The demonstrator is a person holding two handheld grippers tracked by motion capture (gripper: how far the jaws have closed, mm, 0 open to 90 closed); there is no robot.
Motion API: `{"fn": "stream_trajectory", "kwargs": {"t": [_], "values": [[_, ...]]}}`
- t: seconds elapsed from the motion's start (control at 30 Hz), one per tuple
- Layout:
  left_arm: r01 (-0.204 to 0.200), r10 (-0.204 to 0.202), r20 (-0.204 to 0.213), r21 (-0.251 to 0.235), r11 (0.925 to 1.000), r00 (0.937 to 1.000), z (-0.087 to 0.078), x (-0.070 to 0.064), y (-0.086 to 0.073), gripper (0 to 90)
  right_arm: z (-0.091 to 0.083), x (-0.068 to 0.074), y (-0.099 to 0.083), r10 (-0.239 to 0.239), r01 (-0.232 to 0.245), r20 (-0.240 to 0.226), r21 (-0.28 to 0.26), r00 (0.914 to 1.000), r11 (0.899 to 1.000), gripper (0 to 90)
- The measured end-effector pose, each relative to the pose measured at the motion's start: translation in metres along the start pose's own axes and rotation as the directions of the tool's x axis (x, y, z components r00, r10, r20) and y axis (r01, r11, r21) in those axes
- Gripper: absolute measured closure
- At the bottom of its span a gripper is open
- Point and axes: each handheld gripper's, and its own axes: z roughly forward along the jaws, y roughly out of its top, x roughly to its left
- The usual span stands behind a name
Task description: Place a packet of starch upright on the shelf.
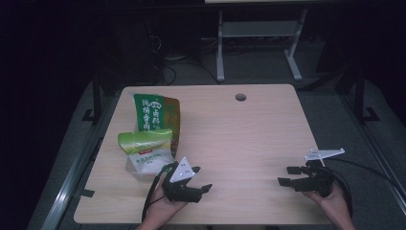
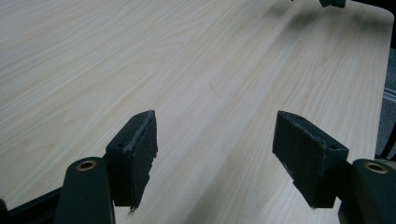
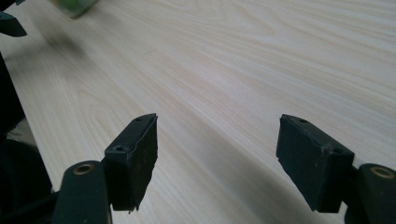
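Wood-grain table (image 1: pixel 239 139), lit from above, dark room around it. Two snack bags sit on the left half, past mid-depth. The taller green/orange bag (image 1: pixel 155 115) stands upright w/ its long axis vertical, printed face toward the near side, leaning slightly. The smaller light-green/white bag (image 1: pixel 146 153) is just in front of it & touching or overlapping its lower part, also upright-ish, top seam running left-right, face toward the near edge. Left gripper (image 1: pixel 202 178) is held by the left hand (image 1: pixel 160 208) at the near-left edge, just right of the small bag, not touching it; its tips point right & a bit far, grey plate on top. In the left gripper view the jaws are spread wide w/ bare tabletop between them. Right gripper (image 1: pixel 287 176) is held by the right hand (image 1: pixel 332 203) at the near-right, well apart from the bags, tips pointing left. Jaws wide apart in the right gripper view, too, nothing between; a corner of a green bag shows at top left there.
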Motion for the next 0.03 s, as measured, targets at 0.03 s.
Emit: {"fn": "stream_trajectory", "kwargs": {"t": [0.03], "values": [[-0.002,0.002,0.002,0.000,1.0000,1.0000,0.0003,0.0001,0.0001,30.1,-0.0002,0.0009,-0.0007,-0.004,0.004,0.003,-0.001,1.0000,1.000,28.0]]}}
